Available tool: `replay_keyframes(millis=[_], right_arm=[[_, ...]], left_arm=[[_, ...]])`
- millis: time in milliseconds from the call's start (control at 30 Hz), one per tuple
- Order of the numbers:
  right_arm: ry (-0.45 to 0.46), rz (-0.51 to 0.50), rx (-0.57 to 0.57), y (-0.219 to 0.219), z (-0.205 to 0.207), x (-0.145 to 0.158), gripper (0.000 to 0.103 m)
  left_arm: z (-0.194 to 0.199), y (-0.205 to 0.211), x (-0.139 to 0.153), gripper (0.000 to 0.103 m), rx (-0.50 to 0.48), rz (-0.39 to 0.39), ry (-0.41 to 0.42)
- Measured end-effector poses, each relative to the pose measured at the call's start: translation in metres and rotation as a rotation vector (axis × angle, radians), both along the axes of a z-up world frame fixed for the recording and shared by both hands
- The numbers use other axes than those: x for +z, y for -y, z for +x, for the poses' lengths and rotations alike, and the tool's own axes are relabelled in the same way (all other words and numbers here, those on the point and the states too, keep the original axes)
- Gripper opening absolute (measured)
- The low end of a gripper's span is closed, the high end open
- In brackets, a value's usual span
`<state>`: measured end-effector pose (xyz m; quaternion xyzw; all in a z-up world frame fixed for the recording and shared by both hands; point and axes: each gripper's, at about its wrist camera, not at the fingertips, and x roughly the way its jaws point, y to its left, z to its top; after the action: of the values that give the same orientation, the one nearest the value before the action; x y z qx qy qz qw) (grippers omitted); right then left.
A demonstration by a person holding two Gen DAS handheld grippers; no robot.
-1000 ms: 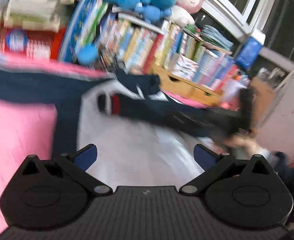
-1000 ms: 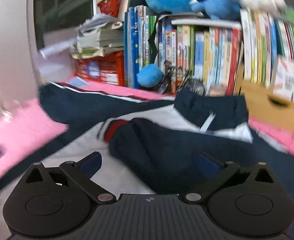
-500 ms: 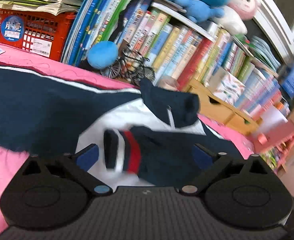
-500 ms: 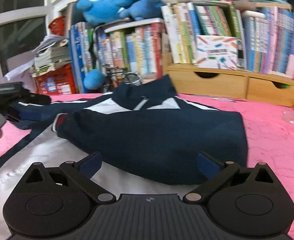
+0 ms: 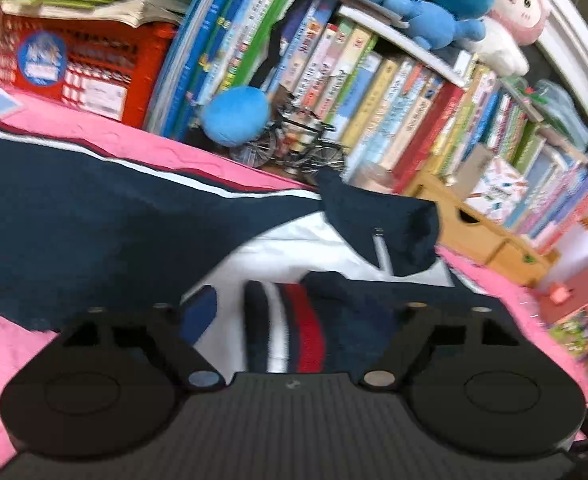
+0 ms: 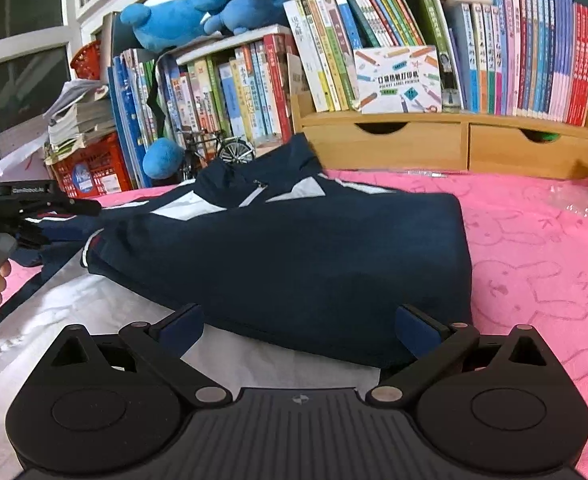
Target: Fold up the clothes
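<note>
Pink blanket (image 6: 534,248) bears one navy jacket (image 6: 294,256); two claws gape.

Each black claw (image 6: 298,326) has blue pads (image 6: 181,322), silver pivot screws, ribbed body.

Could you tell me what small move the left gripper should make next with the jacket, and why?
Probably close the left gripper on the striped cuff of the folded-over sleeve. The cuff lies between its jaws, which have just been closing but do not yet pinch it. The jacket has one sleeve folded across its body on the pink cover, while the right gripper is open at the hem.
</note>
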<state>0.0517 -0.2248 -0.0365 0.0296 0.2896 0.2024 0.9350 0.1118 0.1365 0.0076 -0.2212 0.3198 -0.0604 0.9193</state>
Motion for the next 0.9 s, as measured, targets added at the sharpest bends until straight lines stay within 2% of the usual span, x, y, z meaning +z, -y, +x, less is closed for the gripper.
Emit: replay_keyframes(millis=[33,67,100,133,200,267,367,433,567,600,633,733,800,867,900], right_arm=[[-0.007,0.001,0.001,-0.001,0.001,-0.002,0.103],[-0.014,-0.003,0.002,-0.002,0.002,-0.004,0.103],[-0.02,-0.013,0.001,-0.004,0.003,-0.005,0.103],[-0.025,-0.023,0.0,-0.006,0.004,-0.007,0.103],[-0.03,-0.035,0.002,-0.008,0.004,-0.008,0.103],[-0.034,-0.042,0.004,-0.01,0.004,-0.008,0.103],[-0.049,-0.055,0.003,-0.011,0.006,-0.01,0.103],[-0.052,-0.07,0.001,-0.014,0.006,-0.01,0.103],[-0.057,-0.088,0.0,-0.017,0.006,-0.012,0.103],[-0.059,-0.091,0.0,-0.017,0.006,-0.012,0.103],[-0.062,-0.094,0.001,-0.017,0.006,-0.013,0.103],[-0.063,-0.107,0.002,-0.019,0.007,-0.014,0.103],[-0.064,-0.117,0.002,-0.02,0.007,-0.014,0.103],[-0.063,-0.124,0.002,-0.02,0.006,-0.014,0.103],[-0.063,-0.127,0.002,-0.021,0.006,-0.015,0.103]], left_arm=[[0.004,0.0,-0.003,0.079,-0.005,-0.015,-0.017],[0.008,-0.001,-0.005,0.07,-0.009,-0.03,-0.033],[0.01,-0.001,-0.007,0.053,-0.017,-0.059,-0.043],[0.011,-0.001,-0.008,0.047,-0.022,-0.079,-0.037],[0.007,0.003,-0.004,0.046,-0.026,-0.069,0.002],[0.0,0.008,0.003,0.043,-0.036,-0.021,0.057],[-0.001,0.007,0.004,0.043,-0.063,-0.046,0.075],[-0.001,-0.002,0.002,0.043,-0.065,-0.14,0.087],[-0.002,-0.021,-0.005,0.045,-0.1,-0.393,0.141],[0.0,-0.021,-0.005,0.047,-0.1,-0.387,0.128],[0.002,-0.019,-0.004,0.048,-0.092,-0.348,0.101],[0.009,-0.004,-0.006,0.053,-0.088,-0.171,0.013],[0.012,0.001,-0.011,0.063,-0.109,-0.161,-0.018],[0.017,0.003,-0.018,0.065,-0.098,-0.181,-0.047],[0.019,0.003,-0.021,0.061,-0.077,-0.178,-0.06]])
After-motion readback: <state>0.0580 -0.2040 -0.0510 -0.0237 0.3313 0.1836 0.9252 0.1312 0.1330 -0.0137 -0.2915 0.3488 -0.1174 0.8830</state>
